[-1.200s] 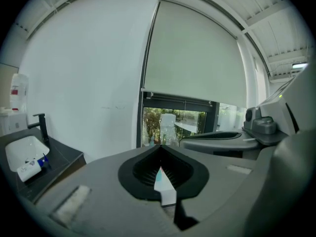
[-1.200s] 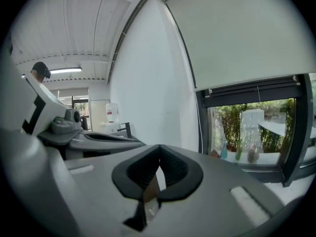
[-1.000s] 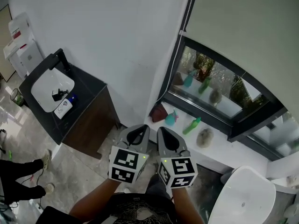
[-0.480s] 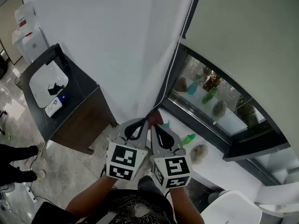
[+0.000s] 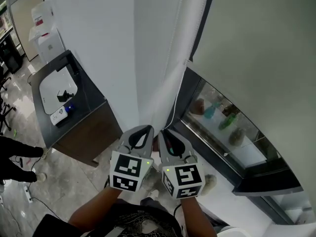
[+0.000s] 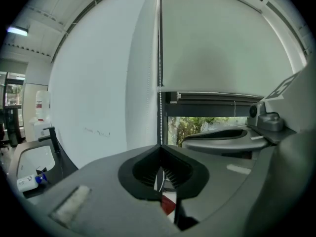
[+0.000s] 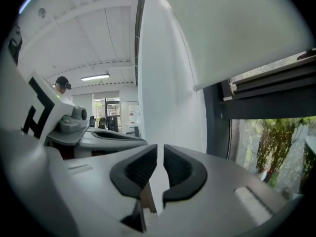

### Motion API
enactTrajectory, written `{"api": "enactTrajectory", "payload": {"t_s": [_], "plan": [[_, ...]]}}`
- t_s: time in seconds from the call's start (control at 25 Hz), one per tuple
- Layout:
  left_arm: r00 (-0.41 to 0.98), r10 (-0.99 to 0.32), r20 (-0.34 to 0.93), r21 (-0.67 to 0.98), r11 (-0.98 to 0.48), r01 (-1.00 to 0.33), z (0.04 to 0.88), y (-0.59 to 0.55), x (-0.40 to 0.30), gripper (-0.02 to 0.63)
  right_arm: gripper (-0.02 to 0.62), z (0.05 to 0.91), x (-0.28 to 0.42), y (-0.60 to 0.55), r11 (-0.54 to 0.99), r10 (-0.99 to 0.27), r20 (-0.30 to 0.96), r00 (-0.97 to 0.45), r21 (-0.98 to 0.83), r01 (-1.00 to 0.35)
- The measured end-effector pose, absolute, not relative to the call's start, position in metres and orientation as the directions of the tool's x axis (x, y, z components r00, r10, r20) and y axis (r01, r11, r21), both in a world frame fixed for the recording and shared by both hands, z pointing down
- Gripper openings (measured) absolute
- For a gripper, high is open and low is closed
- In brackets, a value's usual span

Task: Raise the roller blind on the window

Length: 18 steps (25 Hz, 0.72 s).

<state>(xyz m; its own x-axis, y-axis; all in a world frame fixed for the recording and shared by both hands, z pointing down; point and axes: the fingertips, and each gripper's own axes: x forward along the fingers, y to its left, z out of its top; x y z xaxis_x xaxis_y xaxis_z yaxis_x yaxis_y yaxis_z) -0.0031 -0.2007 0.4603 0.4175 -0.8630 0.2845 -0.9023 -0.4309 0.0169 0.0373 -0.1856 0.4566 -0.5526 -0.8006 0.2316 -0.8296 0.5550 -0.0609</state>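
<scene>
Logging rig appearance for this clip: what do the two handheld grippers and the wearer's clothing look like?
The left gripper and right gripper are matching grey moulded shells that taper to a beak, with black ribbed pads. Each carries a white cube printed with black square markers, plus a small green light. The person wears a dark top with a pale print.

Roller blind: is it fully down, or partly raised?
Partly raised. The roller blind ends above a strip of bare glass.
</scene>
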Motion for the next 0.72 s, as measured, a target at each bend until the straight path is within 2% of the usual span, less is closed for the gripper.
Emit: {"api": "enactTrajectory", "payload": {"t_s": [0.32, 0.6, 0.68, 0.72], "plan": [[0.405, -0.876, 0.263, 0.002, -0.419, -0.908, 0.442, -0.213, 0.001, 0.003, 0.051, 0.426, 0.034, -0.239, 0.6, -0.782, 0.177, -0.597, -0.045, -0.799], [0.466, -0.851, 0.242, 0.015, -0.477, -0.879, 0.424, -0.221, -0.002, 0.005, 0.12, 0.41, 0.02, -0.277, 0.627, -0.771, 0.154, -0.618, 0.013, -0.779], [0.481, -0.845, 0.232, 0.008, -0.493, -0.87, 0.419, -0.22, 0.0, 0.046, 0.129, 0.408, 0.016, -0.285, 0.652, -0.752, 0.16, -0.639, 0.036, -0.758], [0.488, -0.843, 0.226, 0.006, -0.499, -0.866, 0.416, -0.22, 0.0, 0.046, 0.135, 0.408, 0.013, -0.288, 0.667, -0.739, 0.167, -0.653, 0.042, -0.744]]}}
